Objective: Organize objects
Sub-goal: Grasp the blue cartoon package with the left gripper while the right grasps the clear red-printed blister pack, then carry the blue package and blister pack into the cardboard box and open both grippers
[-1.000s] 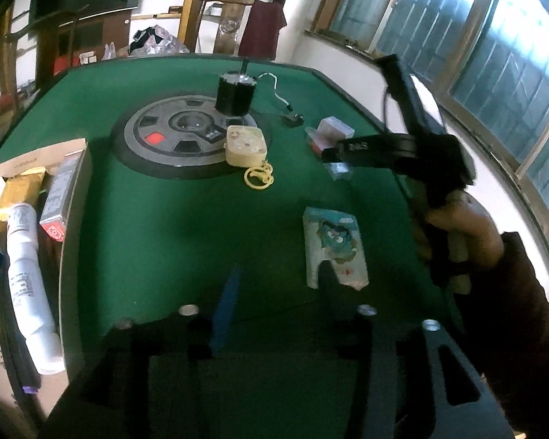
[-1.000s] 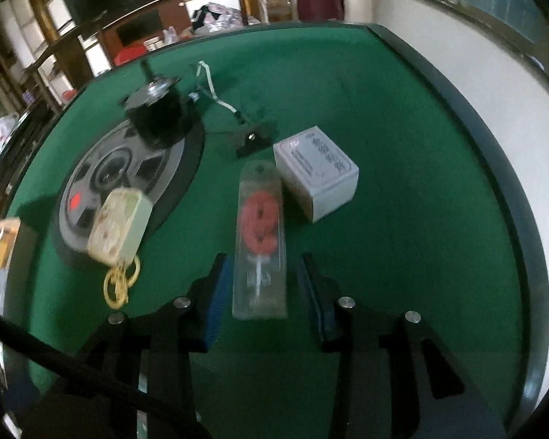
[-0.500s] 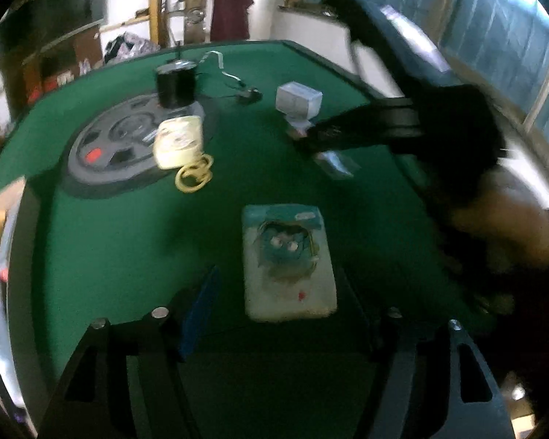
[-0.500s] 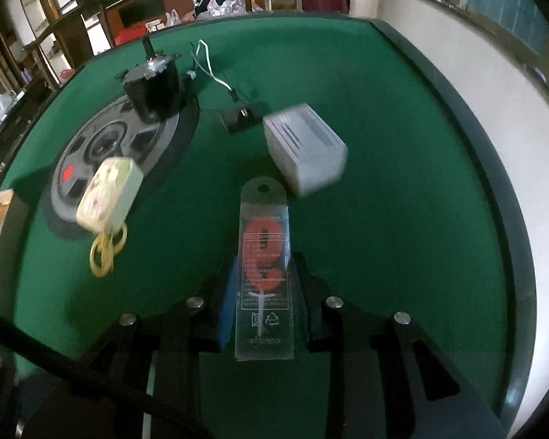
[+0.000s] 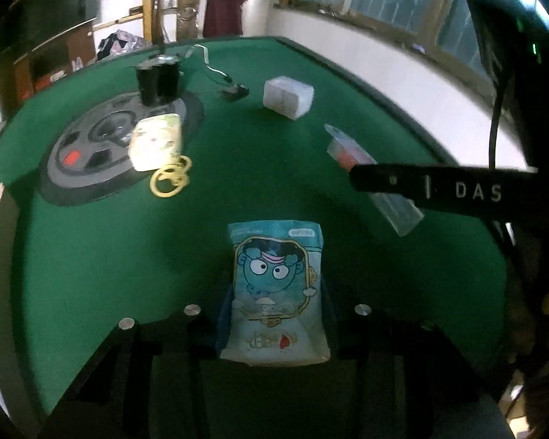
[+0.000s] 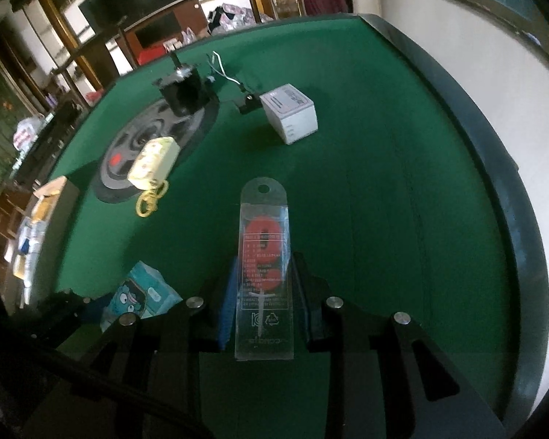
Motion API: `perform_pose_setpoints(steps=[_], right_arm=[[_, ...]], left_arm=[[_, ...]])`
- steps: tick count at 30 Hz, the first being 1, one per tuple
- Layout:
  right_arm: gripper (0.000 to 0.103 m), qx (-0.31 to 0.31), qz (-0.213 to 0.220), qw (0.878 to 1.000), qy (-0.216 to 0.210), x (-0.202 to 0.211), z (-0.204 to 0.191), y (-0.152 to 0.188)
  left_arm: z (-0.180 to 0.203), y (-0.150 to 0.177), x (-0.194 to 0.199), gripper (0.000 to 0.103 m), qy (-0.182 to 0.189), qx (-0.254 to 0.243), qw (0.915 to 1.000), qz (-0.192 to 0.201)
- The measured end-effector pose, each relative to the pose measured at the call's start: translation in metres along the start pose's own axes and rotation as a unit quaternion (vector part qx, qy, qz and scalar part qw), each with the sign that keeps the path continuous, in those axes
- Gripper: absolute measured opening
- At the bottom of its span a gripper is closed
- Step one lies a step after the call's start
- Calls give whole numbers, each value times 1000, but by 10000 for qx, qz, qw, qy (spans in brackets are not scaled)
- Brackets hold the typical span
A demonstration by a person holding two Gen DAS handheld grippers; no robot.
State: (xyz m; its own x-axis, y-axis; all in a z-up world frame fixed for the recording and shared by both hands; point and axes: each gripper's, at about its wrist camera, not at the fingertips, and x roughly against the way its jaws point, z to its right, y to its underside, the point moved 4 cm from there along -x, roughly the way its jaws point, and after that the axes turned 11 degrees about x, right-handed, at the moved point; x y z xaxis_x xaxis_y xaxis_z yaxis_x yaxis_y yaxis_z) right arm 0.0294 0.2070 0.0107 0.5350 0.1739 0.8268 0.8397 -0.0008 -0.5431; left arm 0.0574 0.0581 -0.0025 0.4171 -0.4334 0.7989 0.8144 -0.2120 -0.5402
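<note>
My left gripper (image 5: 274, 292) is shut on a teal cartoon snack packet (image 5: 276, 289) and holds it just above the green table. The packet also shows in the right wrist view (image 6: 139, 298). My right gripper (image 6: 263, 274) is shut on a clear plastic pack with a red number candle (image 6: 263, 256), lifted off the table. That pack shows in the left wrist view (image 5: 369, 179) under the right gripper's black finger (image 5: 421, 186).
On the green table (image 5: 91, 256) are a white box (image 5: 288, 97), a cream case with yellow rings (image 5: 157, 142), a black motor with wires (image 5: 159, 80) and a grey disc (image 5: 91, 146). A cardboard box of items (image 6: 36, 219) stands at the left.
My left gripper moved onto the teal packet and shut on it. My right gripper shut on the candle pack and lifted it away from the white box.
</note>
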Motion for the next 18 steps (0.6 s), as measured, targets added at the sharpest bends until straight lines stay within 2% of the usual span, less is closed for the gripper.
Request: perform_pose_setpoints(steps=[7,13,18], right_arm=[[25,-31,118,9994,-321,9,-23,3],[25,139,202,9980,-576,15,-59,1],[25,356,257,9945,-956,21,-103,-2]], left_arm=[[-21,0,46,35,208,404,9978,485],[-41,8,81,35,59,662,9953,709],[-74,21,112,35,-137,967,9917,835]])
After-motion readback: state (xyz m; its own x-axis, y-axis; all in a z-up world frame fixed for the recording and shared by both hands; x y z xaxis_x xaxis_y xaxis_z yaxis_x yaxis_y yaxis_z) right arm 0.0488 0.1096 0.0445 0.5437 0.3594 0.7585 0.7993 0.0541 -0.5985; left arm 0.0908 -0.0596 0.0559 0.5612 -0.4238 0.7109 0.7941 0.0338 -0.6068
